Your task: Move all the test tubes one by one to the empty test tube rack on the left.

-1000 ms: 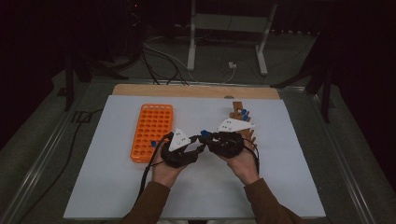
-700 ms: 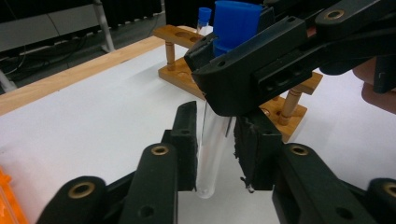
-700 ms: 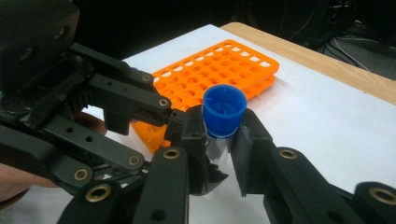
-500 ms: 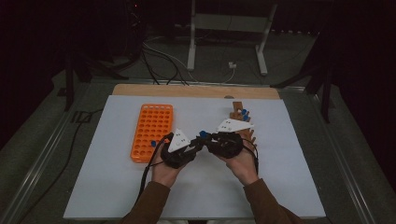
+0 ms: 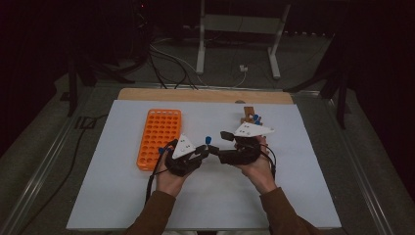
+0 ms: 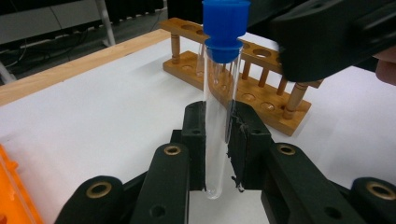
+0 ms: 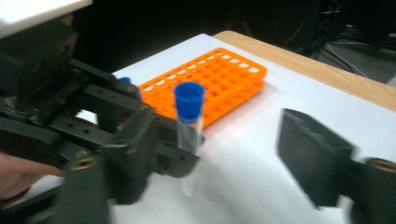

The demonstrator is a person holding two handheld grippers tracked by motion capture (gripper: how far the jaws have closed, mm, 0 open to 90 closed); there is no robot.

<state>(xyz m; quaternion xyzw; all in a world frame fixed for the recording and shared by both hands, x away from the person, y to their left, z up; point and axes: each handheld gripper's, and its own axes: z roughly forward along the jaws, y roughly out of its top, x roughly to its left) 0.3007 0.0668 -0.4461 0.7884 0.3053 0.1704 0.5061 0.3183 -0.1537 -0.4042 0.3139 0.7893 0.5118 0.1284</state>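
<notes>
A clear test tube [image 6: 219, 70] with a blue cap [image 5: 208, 139] stands upright above the white mat, and my left gripper [image 6: 218, 112] is shut on its lower half. My right gripper [image 7: 224, 154] faces it from the right, and its jaws have just been opening. The tube [image 7: 189, 135] stands between them, close to one jaw, with no pad pressing on it. In the high view the left gripper [image 5: 203, 151] and the right gripper [image 5: 221, 146] meet tip to tip at the middle of the mat.
An orange tube rack [image 5: 159, 137] with several open holes lies left of my hands. A wooden tube rack [image 6: 243, 88] stands at the back right, with blue-capped tubes [image 5: 256, 118] in it. The white mat [image 5: 303, 196] has bare room in front.
The right gripper's jaws have spread apart off the tube. The tube stays upright in the left gripper. Both hands have hardly shifted.
</notes>
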